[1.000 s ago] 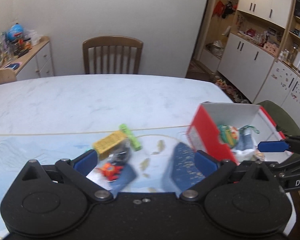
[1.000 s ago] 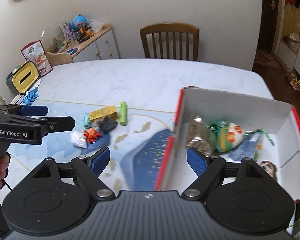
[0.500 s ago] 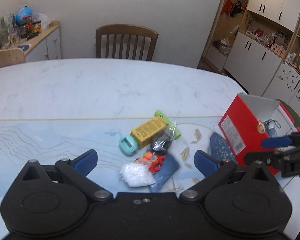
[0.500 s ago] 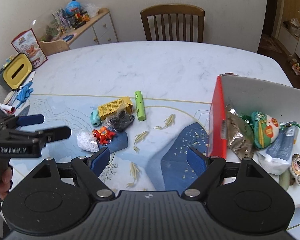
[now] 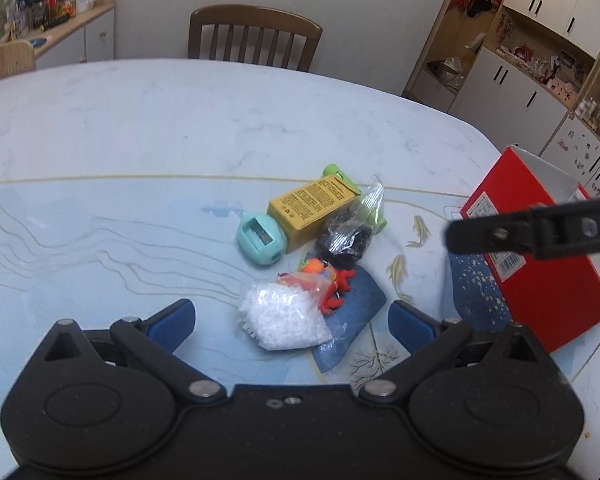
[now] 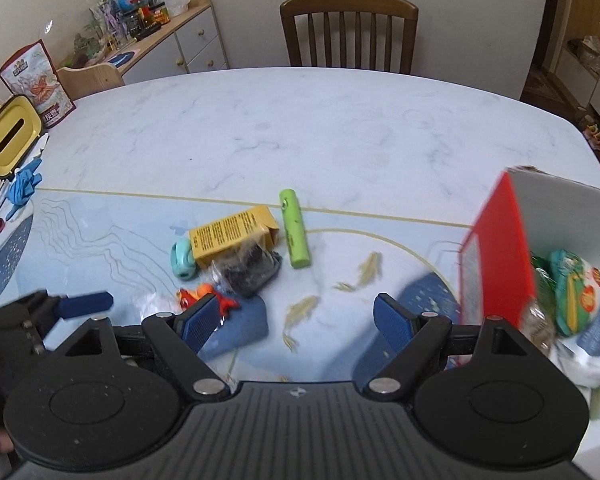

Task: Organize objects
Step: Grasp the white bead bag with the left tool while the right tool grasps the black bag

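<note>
A small heap lies mid-table: a yellow carton (image 5: 314,210) (image 6: 230,234), a teal sharpener-like toy (image 5: 261,240), a green tube (image 6: 295,234), a clear bag of black bits (image 5: 346,234) (image 6: 250,266), an orange-red toy (image 5: 332,284) (image 6: 204,298) and a bag of white beads (image 5: 284,318). My left gripper (image 5: 292,326) hangs open just before the white bag, which sits between its fingers' line. Open and empty, my right gripper (image 6: 298,322) hovers right of the heap, beside the red box (image 6: 496,272) (image 5: 540,264) that holds packets.
A wooden chair (image 6: 350,32) stands at the table's far side. At the left edge sit a yellow-lidded bin (image 6: 8,138), a snack bag (image 6: 36,82) and blue gloves (image 6: 24,186). Cabinets (image 5: 540,52) line the right wall. A sideboard (image 6: 168,36) carries clutter.
Both grippers have swung left, away from the red box and toward the heap. The left one has closed in on the white bead bag. Both stay open.
</note>
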### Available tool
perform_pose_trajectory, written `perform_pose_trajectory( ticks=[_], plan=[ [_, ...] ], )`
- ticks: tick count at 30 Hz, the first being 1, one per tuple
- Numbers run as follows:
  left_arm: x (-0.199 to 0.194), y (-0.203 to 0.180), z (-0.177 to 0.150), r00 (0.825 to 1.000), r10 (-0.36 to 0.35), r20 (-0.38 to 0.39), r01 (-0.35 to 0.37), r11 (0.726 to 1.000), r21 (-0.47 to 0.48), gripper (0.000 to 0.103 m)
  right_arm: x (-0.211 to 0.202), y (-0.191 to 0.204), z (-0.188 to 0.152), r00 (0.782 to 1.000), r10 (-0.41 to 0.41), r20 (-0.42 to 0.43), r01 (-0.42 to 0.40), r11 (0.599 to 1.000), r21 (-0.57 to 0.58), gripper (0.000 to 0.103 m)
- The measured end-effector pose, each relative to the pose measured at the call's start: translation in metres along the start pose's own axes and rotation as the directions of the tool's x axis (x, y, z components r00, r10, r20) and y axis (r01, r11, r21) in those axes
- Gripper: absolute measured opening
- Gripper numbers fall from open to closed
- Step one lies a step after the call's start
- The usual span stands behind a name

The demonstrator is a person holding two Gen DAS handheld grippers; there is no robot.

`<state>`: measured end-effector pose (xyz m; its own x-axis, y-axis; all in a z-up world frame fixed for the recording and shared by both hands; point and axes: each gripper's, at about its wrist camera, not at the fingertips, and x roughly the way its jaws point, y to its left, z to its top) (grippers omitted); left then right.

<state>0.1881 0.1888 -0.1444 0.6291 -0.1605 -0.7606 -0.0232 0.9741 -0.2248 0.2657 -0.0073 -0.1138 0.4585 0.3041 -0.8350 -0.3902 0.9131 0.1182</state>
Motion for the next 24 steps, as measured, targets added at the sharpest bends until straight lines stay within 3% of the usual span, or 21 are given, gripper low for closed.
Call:
perform_pose_trajectory(
  ticks=[7,17,22,24],
  plan=[
    [0.013,0.007,-0.004,1.0,0.01,0.001,-0.01,1.0,-0.023,0.099,0.038,0.016,0.013,0.999,0.009,-0.046,-0.01,1.0,-0.022,0.084],
    [0.017,0.01,-0.008,1.0,0.021,0.016,-0.021,1.0,-0.013,0.083,0.064,0.029,0.025,0.998,0.013,-0.054,-0.016,0.999,-0.042,0.084],
    [0.016,0.01,-0.009,1.0,0.012,0.017,-0.012,1.0,-0.022,0.076,0.071,0.034,0.026,0.997,0.02,-0.071,-0.023,0.998,-0.052,0.077],
    [0.016,0.01,-0.01,1.0,0.011,0.016,-0.01,0.999,-0.03,0.074,0.073,0.035,0.025,0.997,0.023,-0.078,-0.027,0.998,-0.055,0.069]
  ],
)
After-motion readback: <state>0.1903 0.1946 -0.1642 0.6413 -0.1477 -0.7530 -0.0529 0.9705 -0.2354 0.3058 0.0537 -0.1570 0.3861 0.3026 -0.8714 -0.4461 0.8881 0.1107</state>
